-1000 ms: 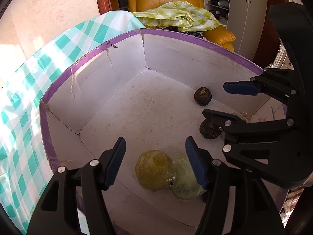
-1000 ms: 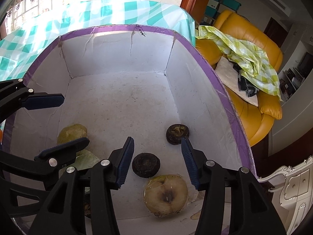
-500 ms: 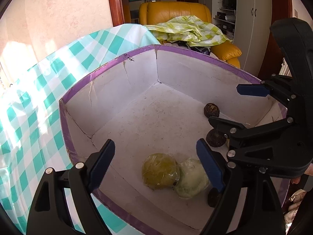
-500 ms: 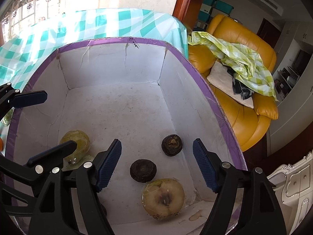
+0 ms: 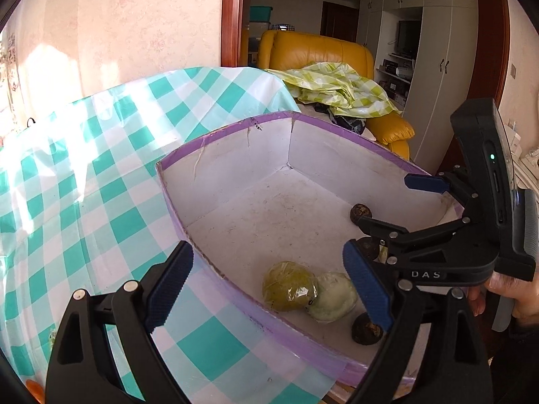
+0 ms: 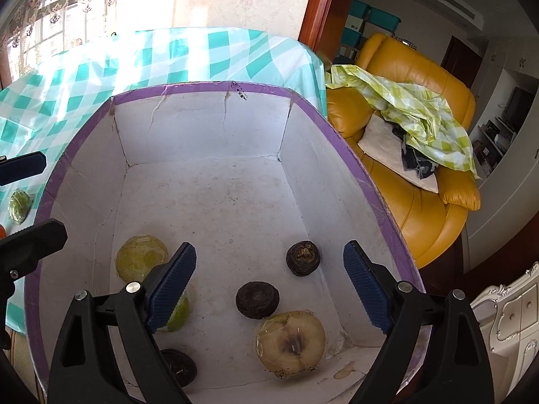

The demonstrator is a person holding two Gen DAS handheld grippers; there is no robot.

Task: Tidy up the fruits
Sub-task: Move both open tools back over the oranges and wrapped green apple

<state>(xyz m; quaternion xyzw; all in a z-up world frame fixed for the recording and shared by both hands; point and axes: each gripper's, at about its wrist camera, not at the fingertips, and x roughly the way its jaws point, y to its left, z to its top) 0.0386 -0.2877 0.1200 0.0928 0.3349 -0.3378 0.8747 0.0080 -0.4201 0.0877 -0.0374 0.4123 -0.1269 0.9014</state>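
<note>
Fruits (image 6: pixel 257 299) between spread right tongs (image 6: pixel 269 282)

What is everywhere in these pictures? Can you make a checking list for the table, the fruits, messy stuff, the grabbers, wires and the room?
Surface: table with teal checked cloth, sunlit.
Job's things: white box with purple rim holds a wrapped yellow-green fruit, a pale green fruit, a wrapped pale fruit with a brown centre and three dark round fruits. One wrapped green fruit lies on the cloth outside the box.
Clutter: yellowish smear on the box floor.
Grippers: left gripper and right gripper, jaws open, holding nothing.
Cables: nothing seen.
Surroundings: yellow armchair with a green checked cloth, white cupboards.
</note>
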